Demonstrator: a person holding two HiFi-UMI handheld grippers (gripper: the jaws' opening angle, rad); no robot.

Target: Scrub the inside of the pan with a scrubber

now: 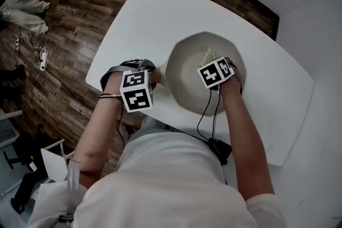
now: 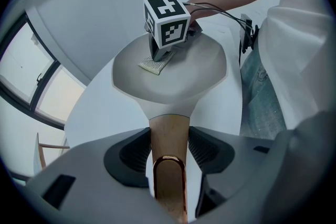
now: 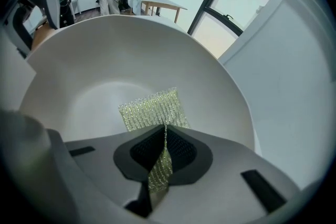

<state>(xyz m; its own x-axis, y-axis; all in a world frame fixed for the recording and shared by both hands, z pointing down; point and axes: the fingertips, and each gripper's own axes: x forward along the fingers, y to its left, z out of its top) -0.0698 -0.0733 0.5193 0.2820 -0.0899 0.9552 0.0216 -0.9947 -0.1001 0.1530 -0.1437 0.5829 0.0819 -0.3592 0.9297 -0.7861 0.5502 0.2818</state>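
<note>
A cream pan (image 1: 184,80) sits on the white table (image 1: 139,13). Its wooden handle (image 2: 169,136) runs between the jaws of my left gripper (image 2: 169,153), and both pads press on it. In the head view the left gripper (image 1: 140,83) is at the pan's left side. My right gripper (image 1: 216,69) reaches down into the pan. It is shut on a yellow-green mesh scrubber (image 3: 152,110), whose free end lies flat on the pan's inner wall (image 3: 94,76). In the left gripper view the scrubber (image 2: 156,64) shows under the right gripper's marker cube (image 2: 167,21).
The table's near edge (image 1: 160,115) is close to the person's body, and a black cable (image 1: 206,115) hangs from the right gripper. Wood floor (image 1: 64,45) lies to the left. People stand by a far table (image 3: 157,5), next to large windows (image 3: 210,2).
</note>
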